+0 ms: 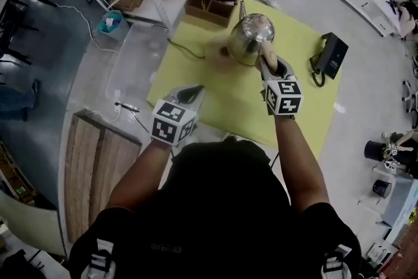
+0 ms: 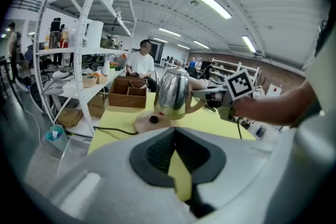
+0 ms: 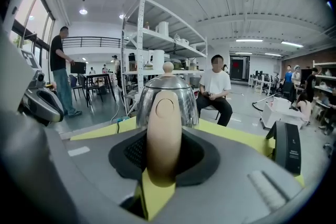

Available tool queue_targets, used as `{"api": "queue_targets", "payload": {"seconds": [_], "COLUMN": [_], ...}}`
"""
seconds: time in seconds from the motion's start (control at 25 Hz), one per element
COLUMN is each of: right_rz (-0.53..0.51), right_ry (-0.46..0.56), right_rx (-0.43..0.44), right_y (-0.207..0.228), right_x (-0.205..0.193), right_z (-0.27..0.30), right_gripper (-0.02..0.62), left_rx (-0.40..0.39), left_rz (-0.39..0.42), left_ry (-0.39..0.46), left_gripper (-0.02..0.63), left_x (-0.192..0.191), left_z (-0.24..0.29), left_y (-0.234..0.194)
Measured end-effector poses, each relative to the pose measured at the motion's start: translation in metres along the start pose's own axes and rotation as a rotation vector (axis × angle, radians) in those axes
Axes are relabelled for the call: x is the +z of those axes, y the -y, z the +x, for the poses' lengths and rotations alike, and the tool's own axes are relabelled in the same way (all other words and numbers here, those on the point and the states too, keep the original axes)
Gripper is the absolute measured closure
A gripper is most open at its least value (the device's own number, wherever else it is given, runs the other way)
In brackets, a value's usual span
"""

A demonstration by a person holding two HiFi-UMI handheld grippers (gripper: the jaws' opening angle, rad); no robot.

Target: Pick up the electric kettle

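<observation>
Right tongs (image 3: 163, 165) clamping beige handle (image 3: 164, 128) of polished steel electric kettle (image 3: 185, 105); left tongs (image 2: 177, 165) gaping empty. Risk: kettle pivoting, slipping.

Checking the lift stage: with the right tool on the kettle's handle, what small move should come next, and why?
Probably raise the kettle straight up, kept level. The right tool grips the beige handle, and the kettle hangs low, close to its round base, so extra height would clear it. The left tool is empty, away from the kettle.
</observation>
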State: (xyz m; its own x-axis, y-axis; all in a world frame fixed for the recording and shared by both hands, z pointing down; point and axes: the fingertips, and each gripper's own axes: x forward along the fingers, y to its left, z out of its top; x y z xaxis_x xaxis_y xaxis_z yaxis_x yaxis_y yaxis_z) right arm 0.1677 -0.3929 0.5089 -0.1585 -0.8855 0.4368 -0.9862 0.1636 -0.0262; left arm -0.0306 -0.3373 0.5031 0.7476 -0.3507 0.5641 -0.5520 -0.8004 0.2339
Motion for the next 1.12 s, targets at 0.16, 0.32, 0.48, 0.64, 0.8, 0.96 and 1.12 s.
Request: {"api": "queue_targets", "payload": {"seconds": [0.16, 0.32, 0.48, 0.64, 0.8, 0.96, 1.12], "right_rz": [0.016, 0.031, 0.039, 0.047, 0.059, 0.063, 0.068], "right_ry": [-0.001, -0.003, -0.012, -0.018, -0.035, -0.048, -0.064], "right_rx": [-0.041, -0.076, -0.112, -0.15, -0.186, -0.215, -0.237], "right_y": [0.023, 0.046, 0.069, 0.091, 0.113, 0.133, 0.15], "right_x": [-0.004, -0.007, -0.011, -0.016, -0.026, -0.03, -0.034], "right_z": [-0.005, -0.007, -0.01, -0.011, -0.013, -0.013, -0.015], "right_gripper": [0.495, 0.495, 0.495, 0.495, 0.495, 0.495, 0.495], "left_rx": [-0.012, -0.019, -0.022, -0.022, -0.026, -0.032, -0.034], "left_rz": [0.014, 0.018, 0.016, 0.01, 0.008, 0.009, 0.009], "left_ry": [-0.005, -0.009, -0.014, -0.014, -0.021, -0.029, -0.036], "left_gripper": [0.604, 0.604, 0.604, 0.604, 0.604, 0.604, 0.604], "left_x": [0.004, 0.008, 0.01, 0.011, 0.011, 0.011, 0.013], "left_z": [0.009, 0.017, 0.024, 0.03, 0.037, 0.043, 0.047], "left_y": [0.005, 0.008, 0.008, 0.007, 0.008, 0.01, 0.013]}}
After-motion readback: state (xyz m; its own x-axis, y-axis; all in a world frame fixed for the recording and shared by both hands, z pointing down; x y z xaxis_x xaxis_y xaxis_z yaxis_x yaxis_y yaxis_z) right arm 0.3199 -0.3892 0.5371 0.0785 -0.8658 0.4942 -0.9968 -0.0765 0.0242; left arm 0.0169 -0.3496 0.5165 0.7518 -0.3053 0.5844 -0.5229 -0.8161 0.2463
